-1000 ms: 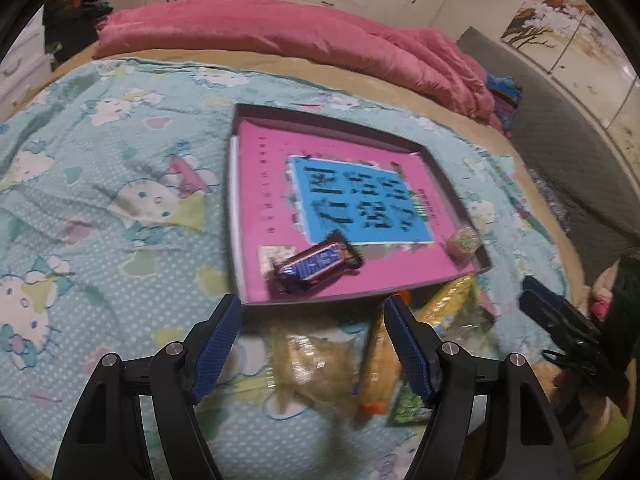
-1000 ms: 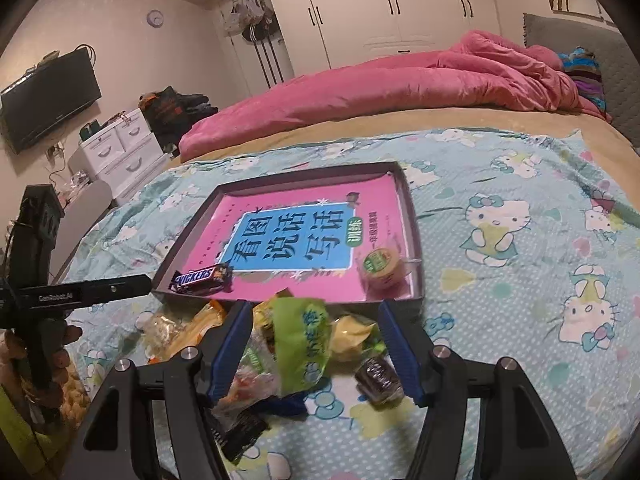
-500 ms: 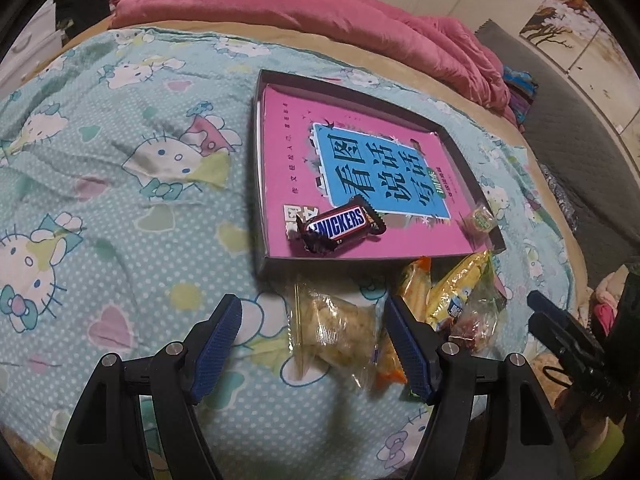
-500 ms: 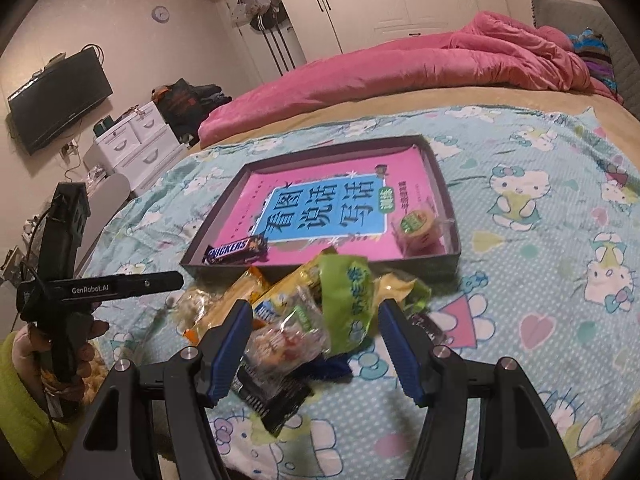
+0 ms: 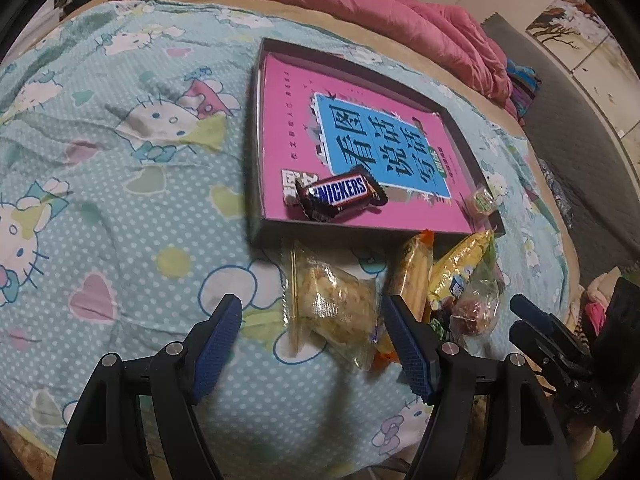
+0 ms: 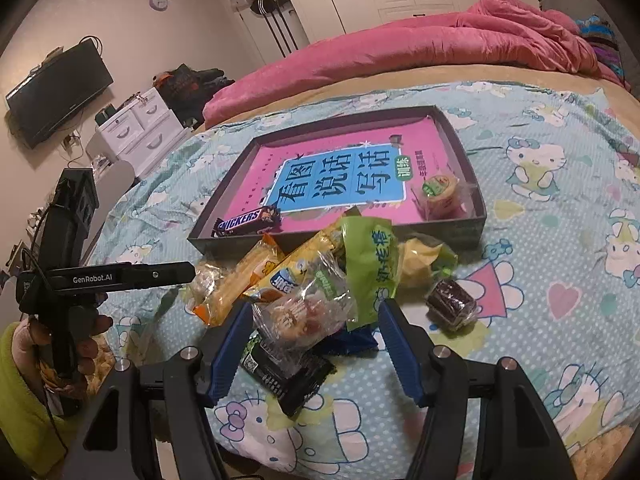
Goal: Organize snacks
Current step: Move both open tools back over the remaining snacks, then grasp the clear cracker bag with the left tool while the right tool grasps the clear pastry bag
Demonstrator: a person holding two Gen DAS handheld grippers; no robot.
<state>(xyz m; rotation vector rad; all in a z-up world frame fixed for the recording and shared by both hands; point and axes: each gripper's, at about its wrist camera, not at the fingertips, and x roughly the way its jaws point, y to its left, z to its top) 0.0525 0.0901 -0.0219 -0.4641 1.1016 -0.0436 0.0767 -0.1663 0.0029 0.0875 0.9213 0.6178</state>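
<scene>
A dark tray point(image 5: 256, 184) point(image 6: 478, 224) lined with a pink and blue book lies on the bed. In it are a Snickers bar point(image 5: 340, 196) point(image 6: 246, 220) and a small round wrapped snack point(image 5: 482, 202) point(image 6: 440, 194). A pile of wrapped snacks lies in front of the tray. My left gripper point(image 5: 316, 320) is open, with a clear-wrapped crisp cake point(image 5: 332, 304) between its fingers. My right gripper point(image 6: 314, 322) is open over a clear packet point(image 6: 304, 312), a black packet point(image 6: 288, 376) and a green packet point(image 6: 372, 264).
The bed has a Hello Kitty sheet point(image 5: 120, 160) and a pink duvet point(image 6: 400, 48) at the far side. A brown wrapped cake point(image 6: 450, 304) lies apart at the right. White drawers point(image 6: 140, 128) and a TV point(image 6: 56, 92) stand beyond the bed's left edge.
Both grippers have drawn back and lowered toward the snack pile in front of the tray. The crisp cake now sits between my left fingers. Both stay open.
</scene>
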